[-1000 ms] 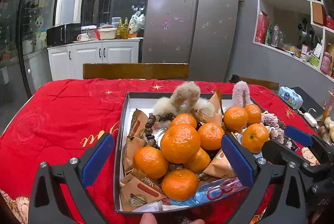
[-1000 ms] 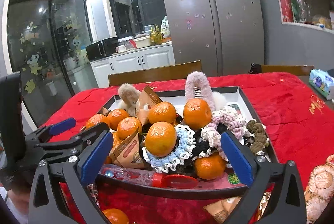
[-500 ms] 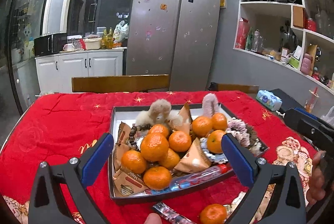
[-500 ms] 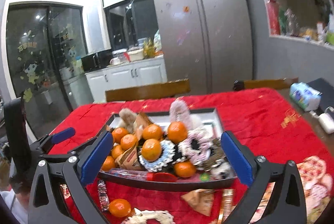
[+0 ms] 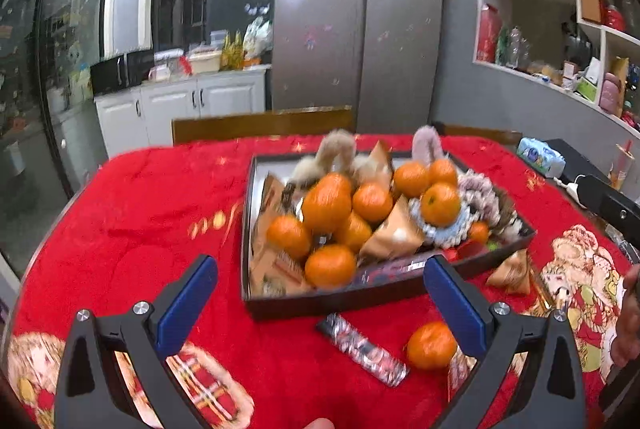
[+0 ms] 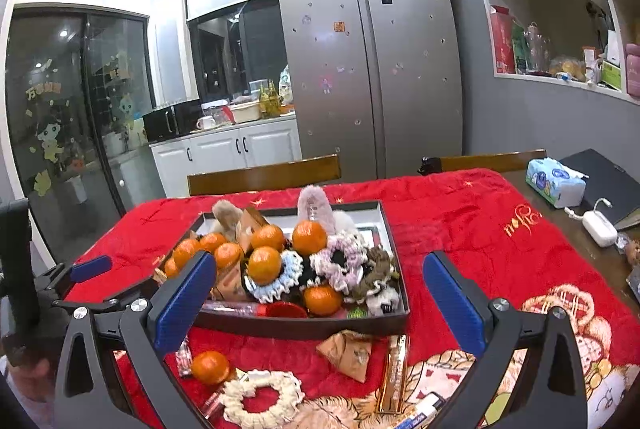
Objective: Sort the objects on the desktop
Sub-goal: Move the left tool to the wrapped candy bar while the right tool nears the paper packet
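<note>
Ok so both my grippers are empty rn, jaws spread wide on the left gripper (image 5: 320, 293) and the right gripper (image 6: 318, 289), neither touching anything. I'm hovering over the near edge of the red cloth (image 5: 132, 197), looking fwd at the tray (image 6: 304, 327), which sits dead ahead of both tools and is piled w/ oranges (image 6: 264, 265), scrunchies (image 6: 340, 257), fuzzy clips and snack packs. Stuff is loose on the cloth on my side of the tray too: one orange (image 5: 431, 345) just inside my left tool's right finger, a foil bar (image 5: 362, 349) btwn the left fingers, a tan triangle pack (image 6: 348, 349) and a gold bar (image 6: 394, 373) btwn the right fingers, plus a cream scrunchie (image 6: 260, 399) low and near. Left view is blurry so can't read labels. Imo nothing's sorted yet, this is the pick-a-first-item stage. Easiest next grab looks like the loose orange: drop the left tool down and a bit right, straddle it, close gently bc it's round and will prob roll on that plush cloth. Idk where the sorted piles are meant to go, no bins in view.
</note>
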`<action>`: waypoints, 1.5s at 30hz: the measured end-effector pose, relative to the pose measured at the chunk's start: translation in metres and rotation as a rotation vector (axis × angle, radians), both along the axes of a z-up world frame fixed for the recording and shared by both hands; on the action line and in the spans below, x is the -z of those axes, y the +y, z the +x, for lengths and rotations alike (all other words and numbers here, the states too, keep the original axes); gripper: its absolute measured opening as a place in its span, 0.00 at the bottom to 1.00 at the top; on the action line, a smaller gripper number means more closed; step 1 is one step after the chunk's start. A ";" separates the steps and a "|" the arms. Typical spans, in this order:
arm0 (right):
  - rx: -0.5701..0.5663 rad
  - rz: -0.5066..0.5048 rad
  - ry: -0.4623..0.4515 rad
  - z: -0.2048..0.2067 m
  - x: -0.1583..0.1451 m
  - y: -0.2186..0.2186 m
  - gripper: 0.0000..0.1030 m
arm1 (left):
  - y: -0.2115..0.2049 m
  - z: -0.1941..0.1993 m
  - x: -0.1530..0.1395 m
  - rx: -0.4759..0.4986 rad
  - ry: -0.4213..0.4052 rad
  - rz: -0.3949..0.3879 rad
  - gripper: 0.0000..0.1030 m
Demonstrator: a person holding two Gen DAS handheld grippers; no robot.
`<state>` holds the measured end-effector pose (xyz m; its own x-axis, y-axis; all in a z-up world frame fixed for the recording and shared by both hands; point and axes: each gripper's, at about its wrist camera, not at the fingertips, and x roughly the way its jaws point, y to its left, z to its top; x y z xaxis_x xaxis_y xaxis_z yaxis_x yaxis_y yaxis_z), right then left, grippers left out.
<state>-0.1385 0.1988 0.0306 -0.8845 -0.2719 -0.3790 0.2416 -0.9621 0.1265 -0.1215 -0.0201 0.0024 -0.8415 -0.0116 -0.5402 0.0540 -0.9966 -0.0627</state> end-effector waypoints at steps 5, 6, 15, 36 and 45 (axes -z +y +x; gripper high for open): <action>-0.003 -0.008 -0.033 0.001 0.023 0.001 1.00 | 0.010 -0.006 0.018 0.027 -0.063 -0.021 1.00; -0.002 0.005 -0.036 0.001 0.026 0.001 1.00 | 0.013 -0.006 0.022 0.022 -0.070 -0.048 1.00; -0.005 0.025 -0.090 -0.007 0.046 -0.004 1.00 | 0.014 -0.014 0.036 -0.006 -0.139 -0.054 1.00; -0.061 -0.026 -0.331 -0.042 0.078 -0.005 0.92 | 0.013 -0.039 0.068 -0.017 -0.360 -0.032 1.00; -0.060 -0.083 -0.432 -0.054 0.091 0.001 0.75 | 0.016 -0.037 0.068 -0.017 -0.361 -0.028 1.00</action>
